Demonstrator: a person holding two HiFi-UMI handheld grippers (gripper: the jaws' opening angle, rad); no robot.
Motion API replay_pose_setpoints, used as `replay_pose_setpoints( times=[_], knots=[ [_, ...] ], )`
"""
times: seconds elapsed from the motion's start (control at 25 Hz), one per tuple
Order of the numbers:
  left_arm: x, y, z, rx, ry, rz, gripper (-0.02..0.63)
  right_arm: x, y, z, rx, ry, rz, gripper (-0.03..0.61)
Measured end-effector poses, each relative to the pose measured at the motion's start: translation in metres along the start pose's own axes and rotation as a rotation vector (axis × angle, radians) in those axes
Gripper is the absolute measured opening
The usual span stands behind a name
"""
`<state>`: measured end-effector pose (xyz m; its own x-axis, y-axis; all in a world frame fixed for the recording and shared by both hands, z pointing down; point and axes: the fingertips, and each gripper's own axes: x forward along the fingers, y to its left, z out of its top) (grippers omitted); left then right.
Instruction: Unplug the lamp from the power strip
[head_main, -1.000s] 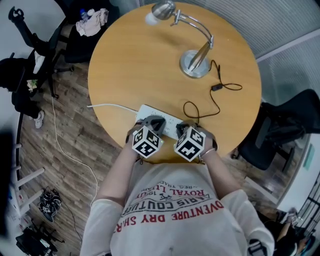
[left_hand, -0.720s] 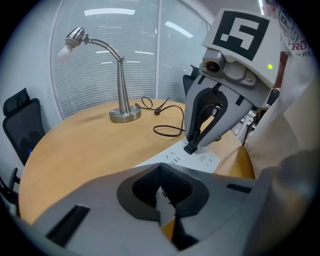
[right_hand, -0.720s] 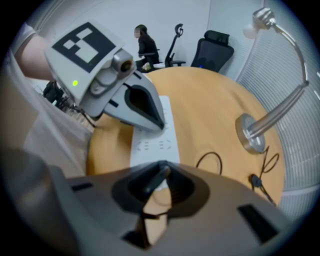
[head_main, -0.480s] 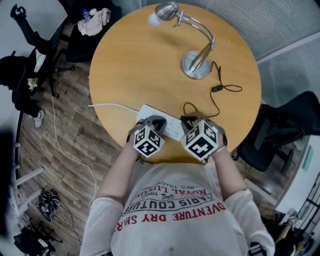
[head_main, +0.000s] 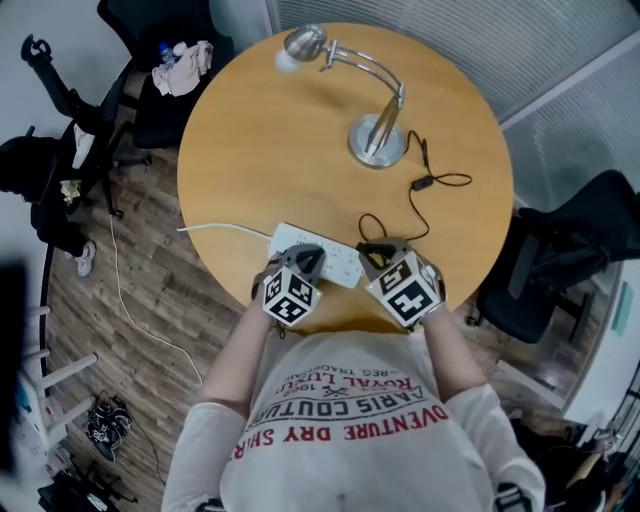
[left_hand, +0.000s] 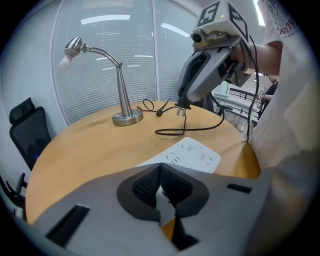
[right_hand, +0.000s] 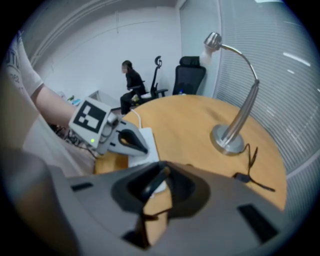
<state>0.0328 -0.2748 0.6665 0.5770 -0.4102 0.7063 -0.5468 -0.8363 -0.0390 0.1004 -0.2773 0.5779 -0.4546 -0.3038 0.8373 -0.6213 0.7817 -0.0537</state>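
1. A round wooden table is seen from above, with a person standing at its near edge and a gripper held in each hand.
2. A silver lamp is stood at the far side of the table, its curved neck bent over and its bulb pointed at the tabletop.
3. A white power strip is laid flat near the person's edge, and its white cord is trailed off the table's left side.
4. The left gripper is held with its jaws drawn together and nothing clamped between them. Its tips are rested on the near end of the power strip.
5. The right gripper is clenched on the lamp's black plug.
6. The plug is held up in the air, clear of the power strip. Its two metal prongs are bared and pointed downward.
7. The plug is seen as a dark shape between the right gripper's jaws in the right gripper view.
8. A thin black cable is looped on the table between the plug and the lamp's base, with a small switch set along it.
9. The sockets on the visible part of the strip's top are left empty.
10. A black chair is placed beside the table on the right.
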Motion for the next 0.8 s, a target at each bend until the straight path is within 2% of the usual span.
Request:
replay_pose_setpoints(
  times=[0.08, 0.16, 0.24, 0.32, 0.48, 0.8],
  knots=[
    [0.001, 0.001, -0.001, -0.035, 0.007, -0.014, 0.029, -0.003, -0.003, 0.0, 0.023, -0.039, -0.014, 0.072],
    [-0.001, 0.005, 0.002, -0.115, 0.001, -0.024, 0.029, -0.007, -0.005, 0.001, 0.043, -0.083, -0.025, 0.072],
    [-0.008, 0.012, 0.013, -0.198, -0.043, -0.01, 0.029, -0.014, -0.008, 0.006, 0.063, -0.142, -0.041, 0.072],
    [-0.019, 0.021, 0.033, -0.242, -0.119, 0.015, 0.029, -0.021, -0.016, 0.014, 0.085, -0.215, -0.094, 0.072],
    [-0.039, 0.032, 0.074, -0.253, -0.245, 0.047, 0.029, -0.034, -0.036, 0.024, 0.135, -0.331, -0.204, 0.072],
    [-0.089, 0.039, 0.142, -0.221, -0.384, 0.072, 0.029, -0.062, -0.048, 0.041, 0.222, -0.515, -0.226, 0.074]
  ],
)
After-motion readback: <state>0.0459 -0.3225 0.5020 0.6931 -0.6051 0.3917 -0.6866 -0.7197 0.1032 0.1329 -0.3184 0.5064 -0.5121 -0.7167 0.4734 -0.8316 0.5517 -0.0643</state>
